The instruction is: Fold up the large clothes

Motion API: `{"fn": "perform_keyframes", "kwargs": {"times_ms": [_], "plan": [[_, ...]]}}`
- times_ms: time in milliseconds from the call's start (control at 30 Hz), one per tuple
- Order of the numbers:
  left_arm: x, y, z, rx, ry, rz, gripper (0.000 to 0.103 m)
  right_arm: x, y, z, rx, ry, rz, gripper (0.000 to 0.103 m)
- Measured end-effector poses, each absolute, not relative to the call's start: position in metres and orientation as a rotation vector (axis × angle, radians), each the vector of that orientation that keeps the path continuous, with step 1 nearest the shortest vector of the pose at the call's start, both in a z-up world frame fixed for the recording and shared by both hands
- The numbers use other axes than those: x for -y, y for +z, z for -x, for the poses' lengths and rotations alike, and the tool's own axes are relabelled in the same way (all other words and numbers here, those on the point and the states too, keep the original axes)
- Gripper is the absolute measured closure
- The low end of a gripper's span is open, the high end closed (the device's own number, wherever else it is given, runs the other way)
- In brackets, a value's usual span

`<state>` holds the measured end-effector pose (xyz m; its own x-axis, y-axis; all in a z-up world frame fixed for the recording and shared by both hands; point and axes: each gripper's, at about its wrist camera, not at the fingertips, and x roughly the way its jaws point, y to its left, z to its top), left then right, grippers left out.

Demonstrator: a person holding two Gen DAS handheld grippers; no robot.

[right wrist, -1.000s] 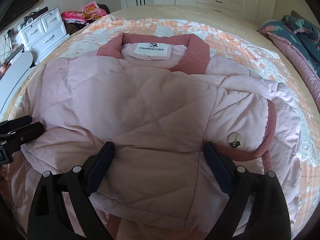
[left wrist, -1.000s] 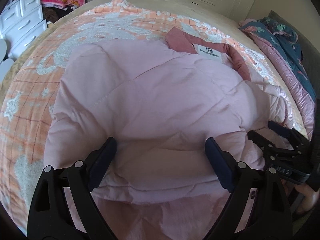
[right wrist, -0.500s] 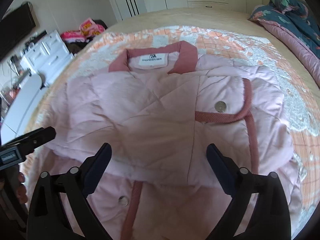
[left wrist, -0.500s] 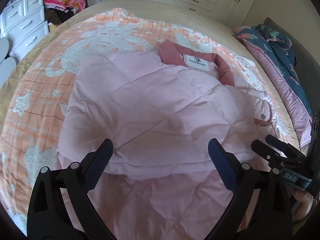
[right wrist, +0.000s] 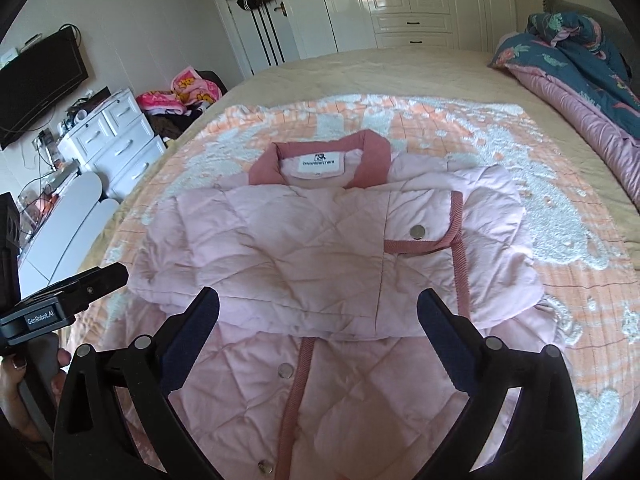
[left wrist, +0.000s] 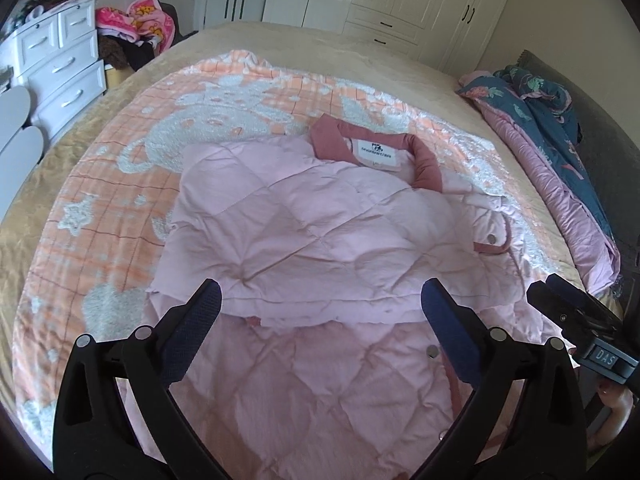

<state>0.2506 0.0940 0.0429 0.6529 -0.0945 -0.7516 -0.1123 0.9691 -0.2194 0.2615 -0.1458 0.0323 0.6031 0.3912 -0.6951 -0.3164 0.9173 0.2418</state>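
A pale pink quilted jacket (left wrist: pixel 312 236) with a dark pink collar (left wrist: pixel 424 160) lies on the bed, its sleeves folded across its chest; it also shows in the right wrist view (right wrist: pixel 320 248). My left gripper (left wrist: pixel 320 312) is open and empty, held above the jacket's lower half. My right gripper (right wrist: pixel 318 312) is open and empty, above the lower half too. The right gripper also shows at the right edge of the left wrist view (left wrist: pixel 576 316). The left gripper shows at the left edge of the right wrist view (right wrist: pixel 68 300).
An orange and white blanket (left wrist: pixel 132 184) covers the beige bed (right wrist: pixel 384 76). A blue floral quilt (right wrist: pixel 580 48) is piled at the right. White drawers (left wrist: pixel 60 64) and a clothes heap (left wrist: pixel 136 28) stand at the left. Wardrobes (right wrist: pixel 400 0) line the far wall.
Both grippers have risen and pulled back from the jacket, still open. The folded jacket now lies flatter, with its lower front and snaps in view.
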Motion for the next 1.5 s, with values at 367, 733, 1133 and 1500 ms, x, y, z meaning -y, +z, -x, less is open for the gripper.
{"fn": "perform_keyframes", "kwargs": {"times_ms": [367, 733, 1133, 1500], "plan": [[-0.089, 0.072, -0.221, -0.801, 0.011, 0.249, 0.009, 0.156, 0.063, -0.231, -0.768, 0.426, -0.11, 0.004], [-0.083, 0.091, -0.198, -0.762, -0.002, 0.241, 0.009, 0.167, 0.088, -0.204, -0.716, 0.445, -0.137, 0.004], [-0.077, 0.106, -0.17, -0.722, -0.008, 0.234, 0.009, 0.191, 0.109, -0.174, -0.654, 0.43, -0.145, 0.004], [-0.071, 0.111, -0.144, -0.699, 0.002, 0.218, 0.009, 0.21, 0.115, -0.15, -0.622, 0.428, -0.15, 0.004]]}}
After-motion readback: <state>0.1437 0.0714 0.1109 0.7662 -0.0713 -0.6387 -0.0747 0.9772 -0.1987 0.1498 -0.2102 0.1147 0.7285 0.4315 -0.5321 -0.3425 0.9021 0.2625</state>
